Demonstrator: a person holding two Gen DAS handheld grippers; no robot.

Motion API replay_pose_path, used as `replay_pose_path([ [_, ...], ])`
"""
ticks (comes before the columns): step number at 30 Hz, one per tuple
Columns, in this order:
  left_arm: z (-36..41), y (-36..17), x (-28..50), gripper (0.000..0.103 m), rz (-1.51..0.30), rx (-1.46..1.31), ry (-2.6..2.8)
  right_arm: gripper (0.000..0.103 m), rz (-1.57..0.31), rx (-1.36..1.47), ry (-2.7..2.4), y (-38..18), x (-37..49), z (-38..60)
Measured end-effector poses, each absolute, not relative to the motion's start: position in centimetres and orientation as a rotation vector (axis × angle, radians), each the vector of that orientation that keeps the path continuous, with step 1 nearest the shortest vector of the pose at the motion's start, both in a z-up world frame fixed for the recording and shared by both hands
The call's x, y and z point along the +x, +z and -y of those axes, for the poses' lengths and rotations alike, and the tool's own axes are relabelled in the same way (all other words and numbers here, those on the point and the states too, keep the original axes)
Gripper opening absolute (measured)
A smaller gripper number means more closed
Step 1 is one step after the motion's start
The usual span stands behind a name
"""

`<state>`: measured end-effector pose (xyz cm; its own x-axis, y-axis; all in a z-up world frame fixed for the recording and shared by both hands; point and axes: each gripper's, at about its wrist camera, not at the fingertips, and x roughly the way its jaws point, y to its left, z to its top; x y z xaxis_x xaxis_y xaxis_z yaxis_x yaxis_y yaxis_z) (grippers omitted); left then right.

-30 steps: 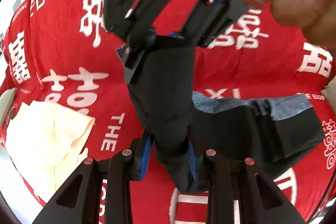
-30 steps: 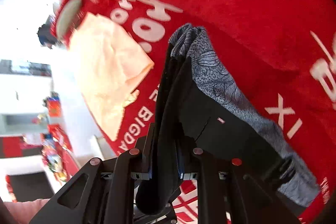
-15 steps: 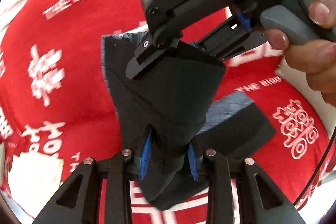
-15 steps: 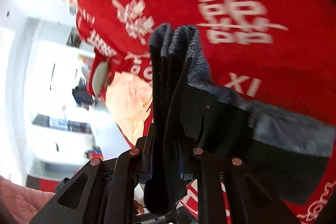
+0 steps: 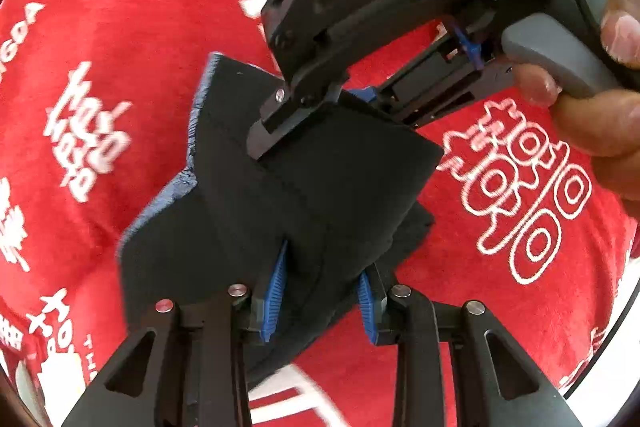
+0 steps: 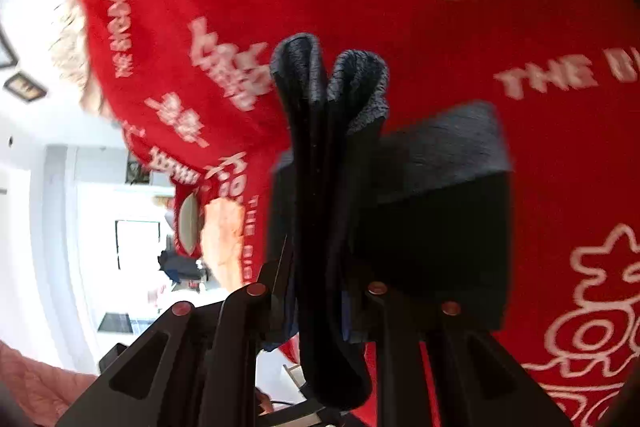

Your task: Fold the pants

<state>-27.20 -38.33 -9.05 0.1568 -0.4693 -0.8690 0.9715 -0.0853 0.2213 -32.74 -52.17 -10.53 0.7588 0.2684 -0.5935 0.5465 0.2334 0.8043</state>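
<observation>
Your left gripper (image 5: 322, 291) was clenched on the pants (image 5: 280, 211), a thick bunch of dark cloth pinched between its blue pads at about 6 o'clock in the left wrist view. From there the garment rose toward 12 o'clock, where your right gripper (image 5: 300, 115) was also grasping it along the upper edge, your right hand (image 5: 592, 99) squeezing the trigger at 2 o'clock. In the right wrist view the same gripper held several stacked layers, their rolled edges standing up at the centre, with a grey-lined panel hanging off toward 3 o'clock. The pants hung between both grippers above the red printed cloth (image 5: 120, 27) covering the desk (whether any part touched it, I could not tell). You seemed to be mid-fold, carrying a doubled bundle. The next move would likely call for lowering it flat, keeping edges aligned, then letting go.
</observation>
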Motion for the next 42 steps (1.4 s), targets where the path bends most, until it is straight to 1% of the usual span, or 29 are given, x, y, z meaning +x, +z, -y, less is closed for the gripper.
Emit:
replay_pose_path([
  [4,38.9,-11.6,-29.3,0.033,-0.637,1.103,-1.335,0.018,-0.777,1.368,-0.274,-14.0,-34.2,52.7],
  [6,38.7,-11.9,-29.6,0.033,-0.614,1.126,-1.328,0.018,-0.791,1.374,-0.296,-15.1,-34.7,52.8],
  [8,38.4,-11.5,-29.6,0.038,-0.609,1.132,-1.329,0.021,-0.785,1.376,-0.300,-15.1,-34.7,52.6],
  [9,38.3,-11.2,-29.5,0.046,-0.624,1.130,-1.340,0.022,-0.793,1.364,-0.307,-14.9,-34.5,52.5],
  [10,38.1,-10.8,-29.3,0.049,-0.642,1.126,-1.347,0.022,-0.804,1.350,-0.316,-14.6,-34.3,52.4],
  [13,37.1,-9.5,-29.0,0.049,-0.657,1.114,-1.353,0.028,-0.855,1.322,-0.345,-13.8,-33.9,52.0],
  [15,36.2,-8.3,-28.2,0.049,-0.675,1.093,-1.353,0.038,-0.903,1.290,-0.383,-13.2,-33.7,51.7],
  [17,35.6,-7.3,-26.9,0.049,-0.701,1.061,-1.338,0.044,-0.919,1.274,-0.375,-12.9,-33.9,51.0],
  [23,34.4,-5.3,-20.3,0.049,-0.775,0.952,-1.238,0.043,-0.993,1.190,-0.530,-11.1,-34.6,49.5],
  [25,34.9,-5.4,-17.3,0.049,-0.819,0.922,-1.181,0.033,-0.979,1.128,-0.587,-9.6,-34.6,48.9],
  [26,35.0,-5.5,-15.9,0.049,-0.847,0.905,-1.148,0.027,-0.974,1.110,-0.598,-9.3,-34.6,48.9],
  [30,34.8,-7.5,-11.6,0.049,-0.993,0.834,-1.078,0.026,-0.967,1.012,-0.599,-7.2,-33.0,47.9],
  [34,33.7,-10.5,-10.6,0.049,-1.084,0.821,-1.057,0.026,-1.061,0.929,-0.561,-8.0,-30.0,45.8],
  [37,32.9,-11.4,-10.3,0.049,-1.110,0.776,-1.064,0.026,-1.123,0.886,-0.577,-9.8,-28.9,44.5],
  [42,32.5,-12.3,-10.1,0.053,-1.115,0.732,-1.080,0.026,-1.114,0.849,-0.611,-10.9,-28.9,43.5],
])
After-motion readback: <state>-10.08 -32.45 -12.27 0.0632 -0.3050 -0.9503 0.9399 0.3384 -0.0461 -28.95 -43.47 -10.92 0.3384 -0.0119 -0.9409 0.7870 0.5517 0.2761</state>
